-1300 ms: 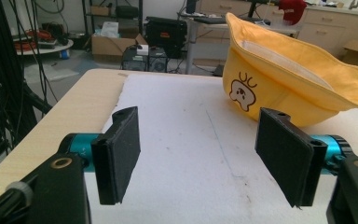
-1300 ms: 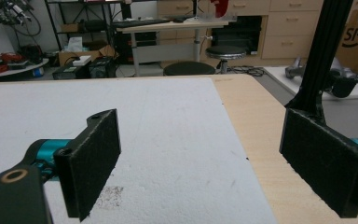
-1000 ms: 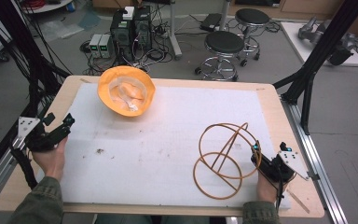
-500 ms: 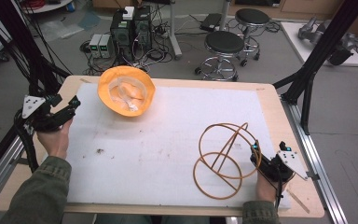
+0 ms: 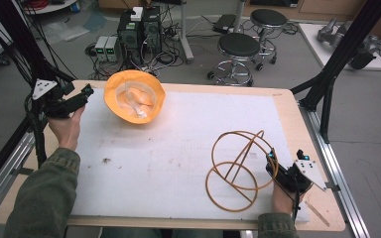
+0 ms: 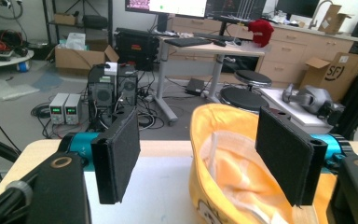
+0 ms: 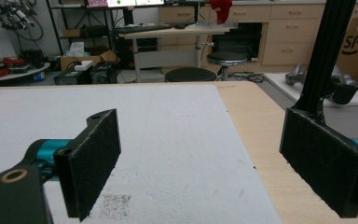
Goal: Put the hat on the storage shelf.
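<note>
Now the left gripper (image 5: 82, 94) is near the far left corner of the tabletop (image 5: 287, 106), held above it, and its fingers (image 6: 119, 161) stand wide apart with nothing between the pads; they have just been opening a little more. It points toward the orange hat (image 5: 134, 95), which lies upside down on the white sheet (image 5: 178, 148), near the far edge, just beside the gripper but not touching it. In the left gripper view the hat (image 6: 223, 158) shows its pale lining and sits in front of the right finger, partly behind it, with the yellow brim low in the picture. The right gripper (image 5: 273, 166) rests at the near right side of the tabletop, in the person's right hand (image 5: 283, 196). Its fingers (image 7: 91, 161) are also released and wide apart, and in the right gripper view there is only the white sheet (image 7: 168, 154) and bare wood between them. Just beside this gripper stands the wire frame (image 5: 238, 168), made of thin orange-brown rings; from the high view I cannot tell if the fingertips touch its nearest ring. The hat and the wire frame are well apart from each other.
</note>
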`<action>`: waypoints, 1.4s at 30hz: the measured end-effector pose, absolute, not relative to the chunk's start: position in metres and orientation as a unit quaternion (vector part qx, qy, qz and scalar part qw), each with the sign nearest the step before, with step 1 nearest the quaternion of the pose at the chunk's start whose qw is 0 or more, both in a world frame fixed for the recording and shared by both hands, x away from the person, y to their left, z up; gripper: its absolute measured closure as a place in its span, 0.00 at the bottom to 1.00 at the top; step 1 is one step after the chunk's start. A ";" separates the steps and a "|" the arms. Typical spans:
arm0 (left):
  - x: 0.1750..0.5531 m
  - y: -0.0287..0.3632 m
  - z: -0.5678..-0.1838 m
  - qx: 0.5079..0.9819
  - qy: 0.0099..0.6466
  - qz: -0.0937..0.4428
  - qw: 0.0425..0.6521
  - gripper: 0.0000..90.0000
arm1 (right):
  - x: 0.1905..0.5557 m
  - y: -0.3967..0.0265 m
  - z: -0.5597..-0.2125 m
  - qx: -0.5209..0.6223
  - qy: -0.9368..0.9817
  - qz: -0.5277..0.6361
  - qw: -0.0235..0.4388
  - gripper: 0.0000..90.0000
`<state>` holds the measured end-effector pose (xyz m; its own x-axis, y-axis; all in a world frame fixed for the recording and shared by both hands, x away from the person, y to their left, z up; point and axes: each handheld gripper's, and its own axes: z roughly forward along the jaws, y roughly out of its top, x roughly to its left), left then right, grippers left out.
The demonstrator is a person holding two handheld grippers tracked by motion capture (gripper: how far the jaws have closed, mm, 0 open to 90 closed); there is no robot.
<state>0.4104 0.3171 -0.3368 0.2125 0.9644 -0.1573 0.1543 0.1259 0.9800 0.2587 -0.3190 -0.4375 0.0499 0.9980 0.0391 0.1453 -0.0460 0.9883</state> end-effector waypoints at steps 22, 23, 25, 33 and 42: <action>0.499 0.301 -0.352 0.615 0.516 0.306 0.511 0.33 | 0.262 -0.315 -0.440 0.551 0.528 0.452 0.462 0.13; 0.502 0.301 -0.353 0.617 0.519 0.303 0.508 0.33 | 0.262 -0.315 -0.440 0.550 0.529 0.452 0.462 0.13; 0.509 0.301 -0.356 0.624 0.525 0.293 0.499 0.33 | 0.262 -0.315 -0.440 0.550 0.530 0.451 0.462 0.13; 0.526 0.296 -0.380 0.634 0.553 0.236 0.486 0.36 | 0.265 -0.315 -0.442 0.551 0.534 0.449 0.458 0.13; 0.526 0.294 -0.382 0.639 0.550 0.226 0.488 0.54 | 0.265 -0.315 -0.443 0.551 0.540 0.448 0.452 0.13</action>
<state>0.5256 0.2940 -0.3816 0.2933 0.9234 -0.2475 0.4816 0.0809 0.8726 0.2655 -0.3154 -0.4428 0.0166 0.9998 0.0063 0.1901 -0.0094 0.9817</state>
